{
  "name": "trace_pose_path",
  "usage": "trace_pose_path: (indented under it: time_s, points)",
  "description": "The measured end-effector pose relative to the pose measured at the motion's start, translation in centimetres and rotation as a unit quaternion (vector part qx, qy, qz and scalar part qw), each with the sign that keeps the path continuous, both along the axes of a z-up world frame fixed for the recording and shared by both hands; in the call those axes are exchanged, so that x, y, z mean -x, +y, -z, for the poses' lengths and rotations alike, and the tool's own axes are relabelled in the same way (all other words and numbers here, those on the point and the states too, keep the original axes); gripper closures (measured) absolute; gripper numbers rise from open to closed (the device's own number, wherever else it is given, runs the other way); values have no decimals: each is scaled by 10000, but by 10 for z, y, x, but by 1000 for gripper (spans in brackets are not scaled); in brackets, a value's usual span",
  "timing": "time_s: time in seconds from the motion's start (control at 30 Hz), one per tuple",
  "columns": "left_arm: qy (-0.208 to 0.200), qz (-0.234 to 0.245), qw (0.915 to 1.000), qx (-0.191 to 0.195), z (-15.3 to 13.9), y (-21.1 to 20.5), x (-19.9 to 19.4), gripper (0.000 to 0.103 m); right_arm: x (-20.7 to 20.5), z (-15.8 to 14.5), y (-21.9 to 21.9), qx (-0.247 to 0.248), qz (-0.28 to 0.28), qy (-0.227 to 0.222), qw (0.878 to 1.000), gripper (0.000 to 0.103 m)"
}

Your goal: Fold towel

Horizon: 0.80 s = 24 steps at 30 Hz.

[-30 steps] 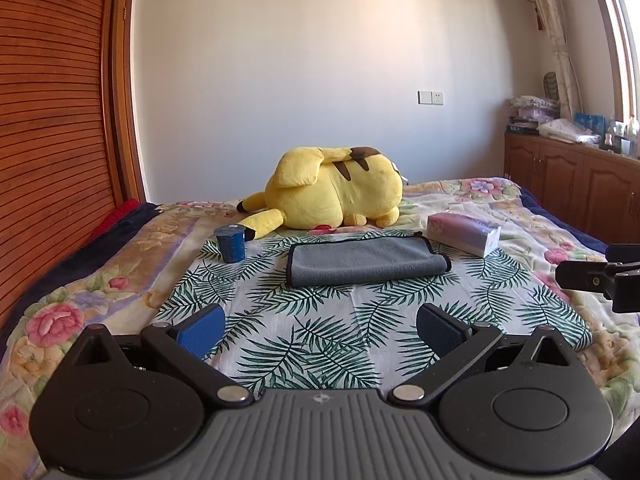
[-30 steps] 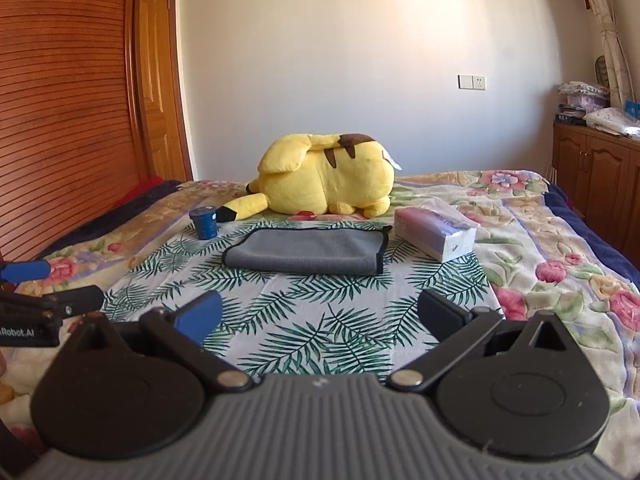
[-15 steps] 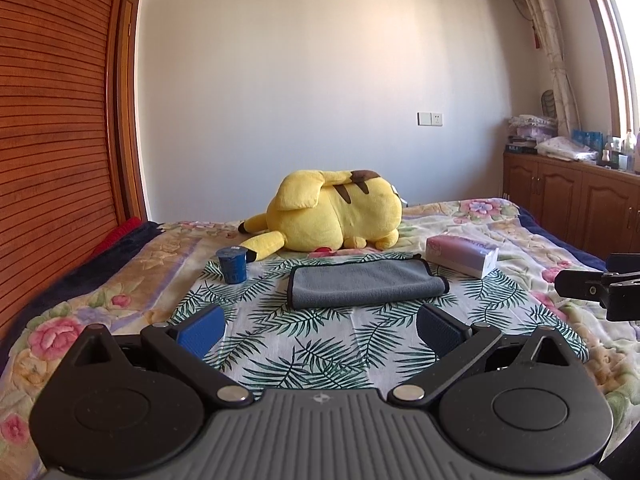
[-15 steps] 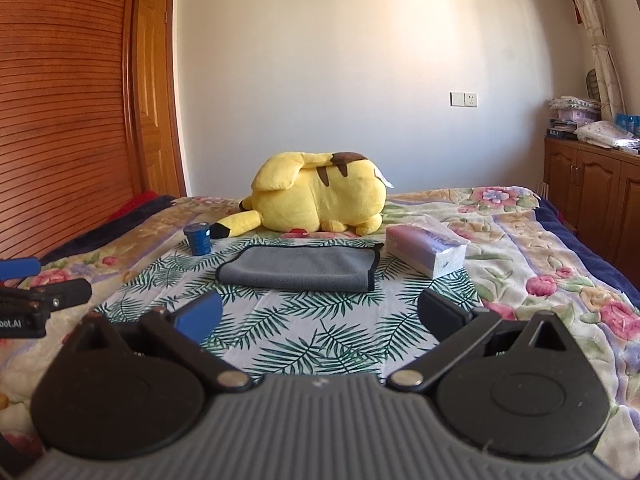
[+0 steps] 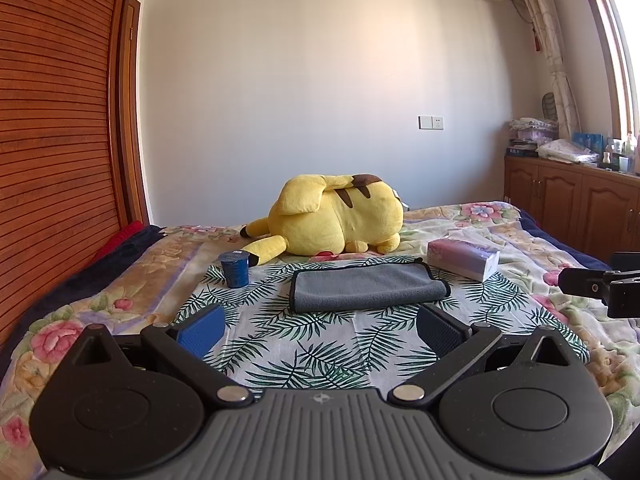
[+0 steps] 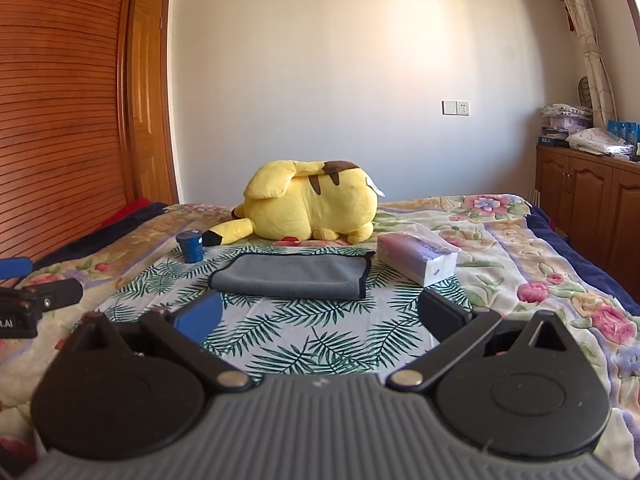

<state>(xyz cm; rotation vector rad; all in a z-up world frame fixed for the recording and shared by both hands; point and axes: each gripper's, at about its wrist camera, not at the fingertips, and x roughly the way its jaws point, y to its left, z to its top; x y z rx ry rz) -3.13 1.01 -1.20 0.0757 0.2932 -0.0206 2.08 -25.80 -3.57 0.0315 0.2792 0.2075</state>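
Observation:
A grey towel (image 5: 368, 286) lies folded flat on a palm-leaf cloth (image 5: 320, 344) on the bed; it also shows in the right wrist view (image 6: 292, 276). My left gripper (image 5: 320, 328) is open and empty, held short of the towel's near edge. My right gripper (image 6: 320, 316) is open and empty, also short of the towel. The right gripper shows at the right edge of the left wrist view (image 5: 600, 288), and the left gripper at the left edge of the right wrist view (image 6: 24, 288).
A yellow plush toy (image 5: 332, 216) lies behind the towel. A blue cup (image 5: 235, 269) stands to the towel's left and a tissue pack (image 5: 464, 258) to its right. Wooden cabinets (image 5: 572, 208) line the right wall, a slatted wardrobe (image 5: 52, 140) the left.
Both grippers have tilted up and drawn back a little, so the towel sits lower and farther in both views. The towel has not moved.

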Motion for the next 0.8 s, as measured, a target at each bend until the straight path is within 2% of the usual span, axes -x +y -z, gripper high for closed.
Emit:
trace_pose_path:
  time_s: [0.8]
  points:
    - [32, -13, 10000, 21, 3, 1, 0, 16, 0, 0, 0, -2, 4, 10, 10000, 0]
